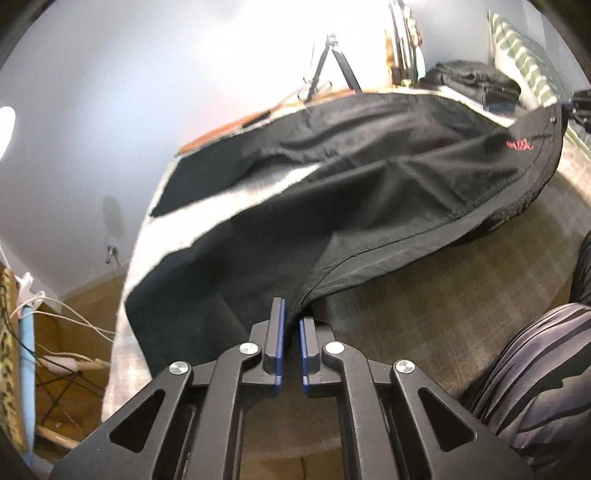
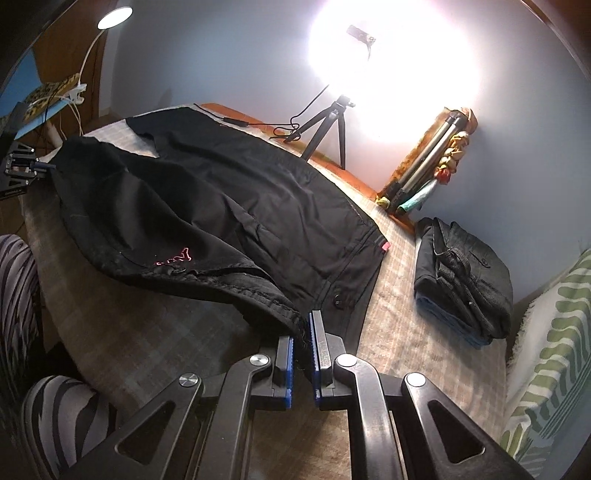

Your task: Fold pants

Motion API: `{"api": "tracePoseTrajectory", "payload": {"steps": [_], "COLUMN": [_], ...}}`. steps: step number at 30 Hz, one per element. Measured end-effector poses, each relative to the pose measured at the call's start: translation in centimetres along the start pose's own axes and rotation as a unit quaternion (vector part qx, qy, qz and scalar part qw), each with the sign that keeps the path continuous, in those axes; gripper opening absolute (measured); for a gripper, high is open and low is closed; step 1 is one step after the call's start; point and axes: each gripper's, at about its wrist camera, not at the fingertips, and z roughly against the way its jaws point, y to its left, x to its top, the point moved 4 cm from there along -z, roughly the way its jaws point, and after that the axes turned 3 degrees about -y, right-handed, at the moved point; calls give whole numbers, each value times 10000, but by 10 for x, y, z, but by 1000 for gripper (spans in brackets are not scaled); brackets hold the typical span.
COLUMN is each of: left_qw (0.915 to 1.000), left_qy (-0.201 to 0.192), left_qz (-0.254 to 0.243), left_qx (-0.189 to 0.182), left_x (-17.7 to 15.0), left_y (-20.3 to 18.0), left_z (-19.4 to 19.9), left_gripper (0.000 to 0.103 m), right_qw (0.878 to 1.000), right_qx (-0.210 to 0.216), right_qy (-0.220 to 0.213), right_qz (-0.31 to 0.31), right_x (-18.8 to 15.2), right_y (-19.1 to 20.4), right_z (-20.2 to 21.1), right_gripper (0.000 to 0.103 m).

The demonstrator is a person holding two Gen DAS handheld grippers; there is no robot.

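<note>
At the far left, beyond the bed's edge, white cables [image 1: 55,314] trail over a wooden floor, and a clip-on lamp [image 2: 114,16] arches above a leopard-print board. On the checked bed cover [image 1: 424,314] lie the black pants [image 1: 351,177], spread across its middle with the legs running to the far left and the waistband at the right. The near layer is raised off the cover between the two grippers. A small tripod [image 2: 328,125] stands on the far edge under a glaring light. Further right, a stack of folded dark garments [image 2: 465,273] sits just beside the waistband, and a green-striped pillow [image 2: 546,350] is at the far right.

The left gripper [image 1: 291,317] points down at a slant, clenched on a leg hem. The right gripper [image 2: 301,332] slants down likewise, clamped on the waistband corner. The person's striped knees [image 2: 55,417] are at the near edge.
</note>
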Motion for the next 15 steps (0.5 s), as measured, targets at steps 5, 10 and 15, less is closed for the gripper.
{"api": "tracePoseTrajectory", "payload": {"steps": [5,10,15], "left_qw": [9995,9978,9953], "left_qy": [-308,-641,-932], "left_qz": [73,101,127], "left_qx": [44,144,223], "left_x": [16,47,76], "left_y": [13,28,41], "left_z": [11,20,22], "left_gripper": [4,3,2], "right_qw": [9998,9993,9984], "right_qx": [-24,-160,-289], "right_qy": [-72,-223,-387], "right_qz": [-156,-235,-282], "right_x": [2,16,34], "right_y": [-1,-7,-18], "right_z": [3,7,10], "right_gripper": [5,5,5]}}
